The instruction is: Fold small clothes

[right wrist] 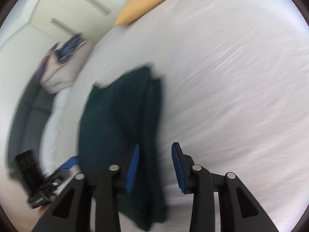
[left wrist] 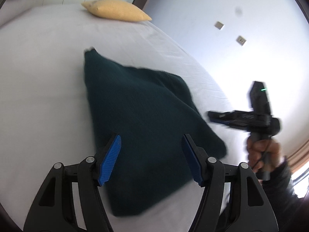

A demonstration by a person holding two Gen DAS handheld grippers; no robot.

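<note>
A dark green knitted garment [left wrist: 143, 119] lies folded on the white bed sheet [left wrist: 38, 89]. My left gripper [left wrist: 151, 158] is open and empty, hovering just above the garment's near part. In the left wrist view the right gripper [left wrist: 218, 118] is off the garment's right edge, held by a hand. In the right wrist view the garment [right wrist: 115, 127] lies ahead and to the left. My right gripper [right wrist: 155, 166] is open and empty over the garment's right edge. The view is blurred.
A yellow pillow [left wrist: 115, 9] lies at the far end of the bed, also in the right wrist view [right wrist: 143, 3]. A pile of clothes [right wrist: 63, 58] sits at the bed's left side. White wardrobes [right wrist: 81, 2] stand behind. The left gripper [right wrist: 36, 183] shows at lower left.
</note>
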